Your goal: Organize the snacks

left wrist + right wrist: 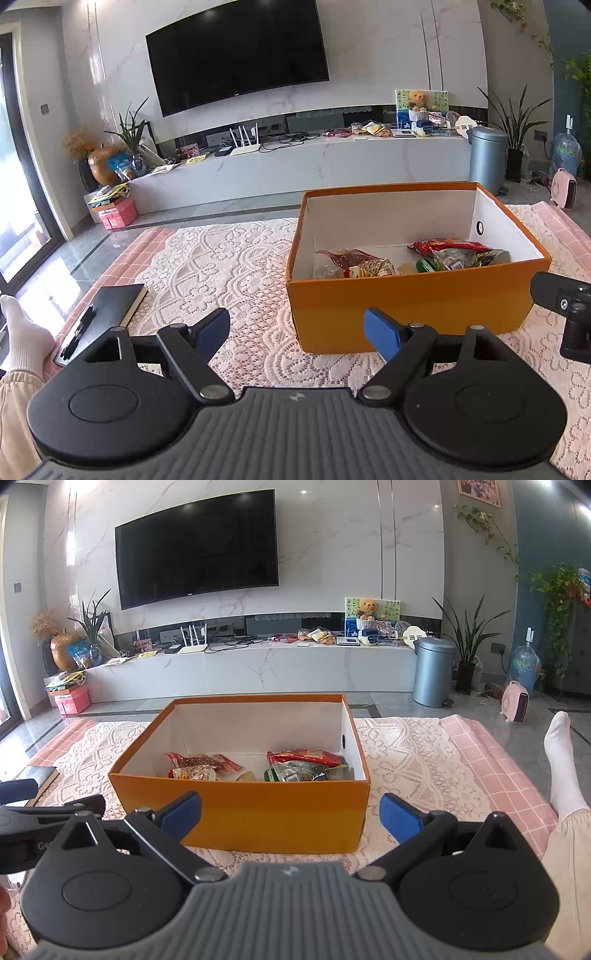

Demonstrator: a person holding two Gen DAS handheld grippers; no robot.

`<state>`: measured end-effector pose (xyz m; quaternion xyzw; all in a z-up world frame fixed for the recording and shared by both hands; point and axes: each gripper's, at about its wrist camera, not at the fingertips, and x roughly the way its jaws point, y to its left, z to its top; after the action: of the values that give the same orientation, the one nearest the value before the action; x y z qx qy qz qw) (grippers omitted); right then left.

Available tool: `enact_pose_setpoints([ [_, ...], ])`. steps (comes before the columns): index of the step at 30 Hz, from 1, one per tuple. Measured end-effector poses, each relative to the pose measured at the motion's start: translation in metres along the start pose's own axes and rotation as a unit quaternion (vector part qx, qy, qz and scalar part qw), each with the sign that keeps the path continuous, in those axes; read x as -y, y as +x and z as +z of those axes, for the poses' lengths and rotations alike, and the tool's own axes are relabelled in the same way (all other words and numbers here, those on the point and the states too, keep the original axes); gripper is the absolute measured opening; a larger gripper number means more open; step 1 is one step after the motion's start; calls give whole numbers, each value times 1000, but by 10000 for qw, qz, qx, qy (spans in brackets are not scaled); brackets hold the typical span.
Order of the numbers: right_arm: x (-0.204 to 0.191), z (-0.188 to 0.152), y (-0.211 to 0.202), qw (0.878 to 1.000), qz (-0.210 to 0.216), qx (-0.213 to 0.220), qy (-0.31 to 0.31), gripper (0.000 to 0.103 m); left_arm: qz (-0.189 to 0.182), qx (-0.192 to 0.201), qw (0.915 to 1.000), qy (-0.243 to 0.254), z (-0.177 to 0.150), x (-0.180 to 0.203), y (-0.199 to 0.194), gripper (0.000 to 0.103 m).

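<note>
Resting on lace tablecloth: 1 orange box holding snack packets. Left gripper and right gripper: both spread apart, empty, just before box.

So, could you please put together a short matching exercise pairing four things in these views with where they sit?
Things:
1. snack packets
2. black notebook
3. orange box
4. blue-grey bin

Places:
A. on the lace cloth, in front of both open grippers
B. on the floor by the TV bench
C. inside the box
D. at the cloth's left edge, pen on top

Pairs: 1-C, 2-D, 3-A, 4-B
</note>
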<state>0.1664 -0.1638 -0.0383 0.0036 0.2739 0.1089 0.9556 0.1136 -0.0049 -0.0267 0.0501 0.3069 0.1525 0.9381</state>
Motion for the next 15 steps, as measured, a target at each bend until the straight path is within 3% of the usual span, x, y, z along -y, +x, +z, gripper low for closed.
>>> enact_pose_setpoints([
  [15,0,1,0,10000,-1,9,-15,99,-14,-35,10000,-40,-1,0,1,97],
])
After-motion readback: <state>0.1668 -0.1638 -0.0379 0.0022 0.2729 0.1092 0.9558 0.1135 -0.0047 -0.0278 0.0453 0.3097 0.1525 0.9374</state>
